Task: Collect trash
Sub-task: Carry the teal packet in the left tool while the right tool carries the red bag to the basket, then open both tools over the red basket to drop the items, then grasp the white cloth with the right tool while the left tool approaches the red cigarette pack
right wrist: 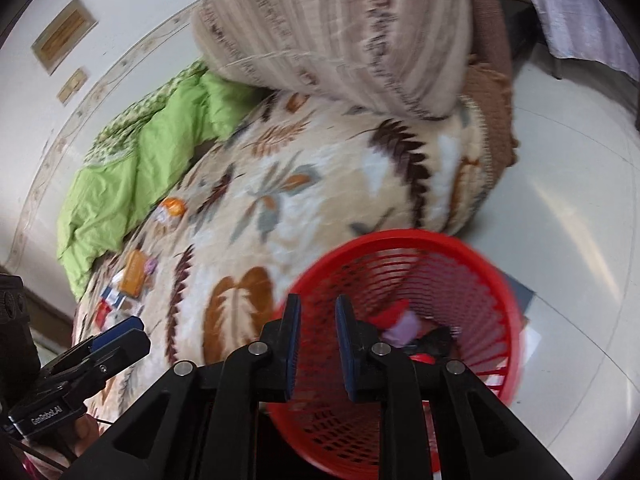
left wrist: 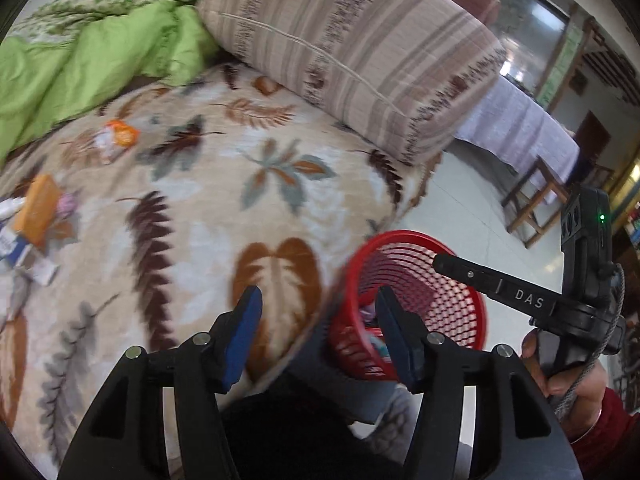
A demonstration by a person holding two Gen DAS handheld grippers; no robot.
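Red basket (right wrist: 404, 320) beneath slightly parted, empty right claw (right wrist: 318, 344) (left claw (left wrist: 316, 336) half-wide, empty).

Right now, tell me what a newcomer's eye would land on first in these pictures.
The red mesh basket stands on the pale floor beside the bed, some scraps already inside. Behind it spreads the leaf-patterned blanket, with a litter of wrappers near its far side by a green quilt. Both grippers are empty.
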